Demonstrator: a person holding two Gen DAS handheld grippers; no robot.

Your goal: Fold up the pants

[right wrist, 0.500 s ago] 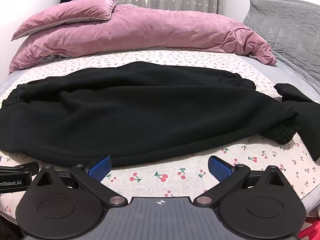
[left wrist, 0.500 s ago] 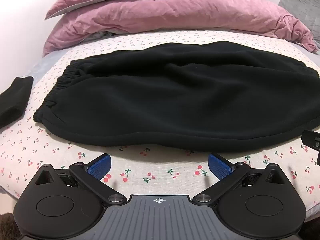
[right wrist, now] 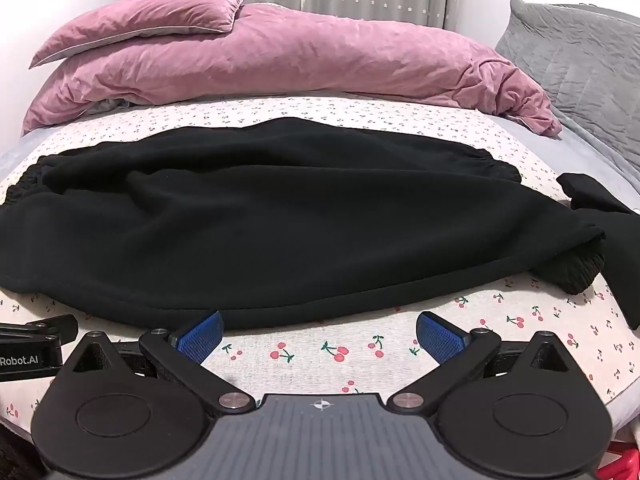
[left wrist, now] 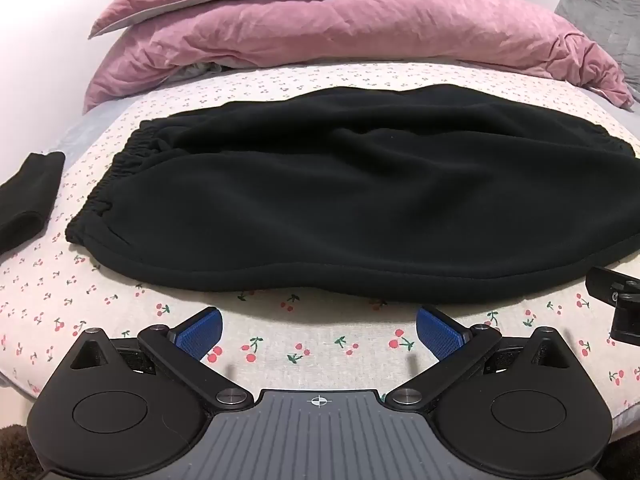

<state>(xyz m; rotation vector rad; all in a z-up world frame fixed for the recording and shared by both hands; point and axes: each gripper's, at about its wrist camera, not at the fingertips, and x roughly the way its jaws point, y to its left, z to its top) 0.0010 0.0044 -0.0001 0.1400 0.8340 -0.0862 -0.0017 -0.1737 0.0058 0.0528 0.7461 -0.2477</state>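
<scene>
While both my grippers hang over the near edge of the bed (left wrist: 320, 344), its cherry-print sheet runs beneath and ahead of them. Far ahead of both lies a pink duvet (right wrist: 304, 60) with a pink pillow (right wrist: 152, 20) on top, and a grey quilt (right wrist: 576, 48) sits ahead to the right of my right gripper. The black pants (left wrist: 360, 200) lie flat across the sheet just ahead of both grippers, waistband ahead-left of my left gripper, ribbed cuffs ahead-right of my right gripper. A second dark garment (left wrist: 28, 196) lies left of the waistband, apart from it; another dark cloth (right wrist: 608, 224) lies beside the cuffs. My left gripper (left wrist: 319, 334) is spread wide, nothing between its blue pads, short of the hem. My right gripper (right wrist: 319, 332) is equally wide and empty, its left pad at the hem's edge.
</scene>
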